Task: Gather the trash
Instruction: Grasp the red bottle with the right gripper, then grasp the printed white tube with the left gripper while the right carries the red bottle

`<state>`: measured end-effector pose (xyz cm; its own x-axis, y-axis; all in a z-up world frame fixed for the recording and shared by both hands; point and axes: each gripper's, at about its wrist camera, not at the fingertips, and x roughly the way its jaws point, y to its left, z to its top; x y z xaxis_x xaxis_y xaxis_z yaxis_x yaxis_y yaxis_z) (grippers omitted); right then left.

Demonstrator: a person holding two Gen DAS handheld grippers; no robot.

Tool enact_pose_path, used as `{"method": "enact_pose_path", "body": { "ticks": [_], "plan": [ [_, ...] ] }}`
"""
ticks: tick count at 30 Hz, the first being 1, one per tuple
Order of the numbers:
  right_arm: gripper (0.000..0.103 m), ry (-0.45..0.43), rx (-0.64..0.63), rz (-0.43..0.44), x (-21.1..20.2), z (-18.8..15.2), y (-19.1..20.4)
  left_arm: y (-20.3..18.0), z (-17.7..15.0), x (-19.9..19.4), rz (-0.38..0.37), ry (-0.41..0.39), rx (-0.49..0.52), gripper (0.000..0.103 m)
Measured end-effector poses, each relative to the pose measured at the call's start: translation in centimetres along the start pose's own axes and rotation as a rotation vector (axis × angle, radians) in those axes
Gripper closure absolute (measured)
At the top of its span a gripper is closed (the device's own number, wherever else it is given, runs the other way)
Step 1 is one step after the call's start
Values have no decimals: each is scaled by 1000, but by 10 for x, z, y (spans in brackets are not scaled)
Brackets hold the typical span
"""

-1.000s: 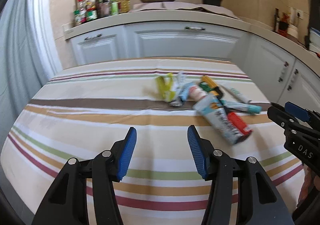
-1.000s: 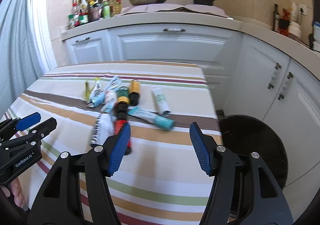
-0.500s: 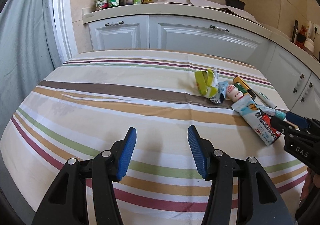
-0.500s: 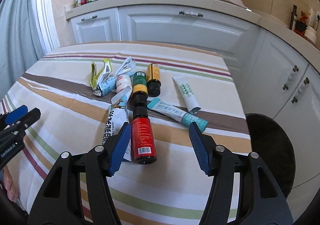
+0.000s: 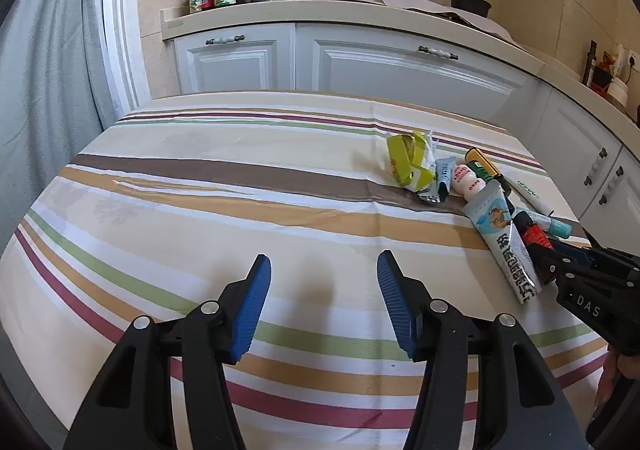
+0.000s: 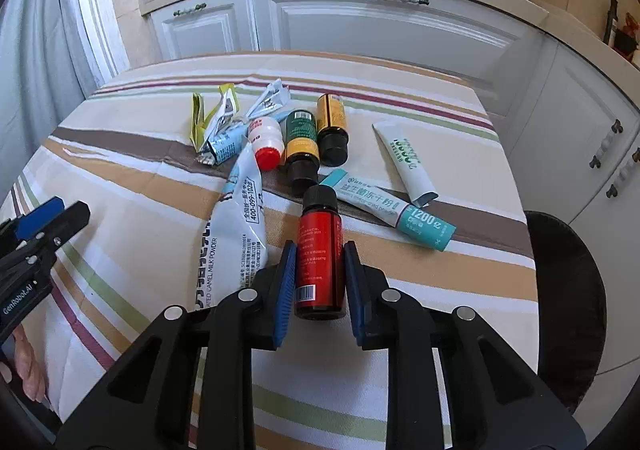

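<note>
- On the striped bench, near its right edge, the trash lies in a loose cluster: a red bottle, a green bottle, an amber bottle, a white milk-powder pouch, a teal sachet, a white tube and crumpled wrappers.
- The red bottle lies on its side, its long axis running straight away from the right hand-held gripper, black cap at the far end and base nearest the fingers.
- That gripper straddles the lower half of the bottle; its jaws are closing, and the blue pads appear to sit against the bottle's sides, so I judge the grip to be just taking hold across the short width.
- The left hand-held gripper hovers half open over bare cloth with nothing between its fingers; the cluster lies off to its right and further away.
- The right hand is clearly the nearer one, so the coming lift likely falls to it.
- A dark round bin sits on the floor beyond the bench's right edge, probably the destination.
</note>
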<state>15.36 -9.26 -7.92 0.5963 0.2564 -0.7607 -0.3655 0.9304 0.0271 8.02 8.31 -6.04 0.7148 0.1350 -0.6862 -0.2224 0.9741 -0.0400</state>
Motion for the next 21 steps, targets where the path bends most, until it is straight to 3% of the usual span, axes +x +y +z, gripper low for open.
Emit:
{"method": "enact_pose_path", "body": {
  "ticks": [10, 21],
  "plan": [
    [80, -178, 44, -55, -45, -9, -24, -34, 4, -10, -71, -15, 49, 46],
    [80, -215, 123, -175, -65, -30, -81, -94, 5, -8, -146, -13, 138, 42]
  ]
}}
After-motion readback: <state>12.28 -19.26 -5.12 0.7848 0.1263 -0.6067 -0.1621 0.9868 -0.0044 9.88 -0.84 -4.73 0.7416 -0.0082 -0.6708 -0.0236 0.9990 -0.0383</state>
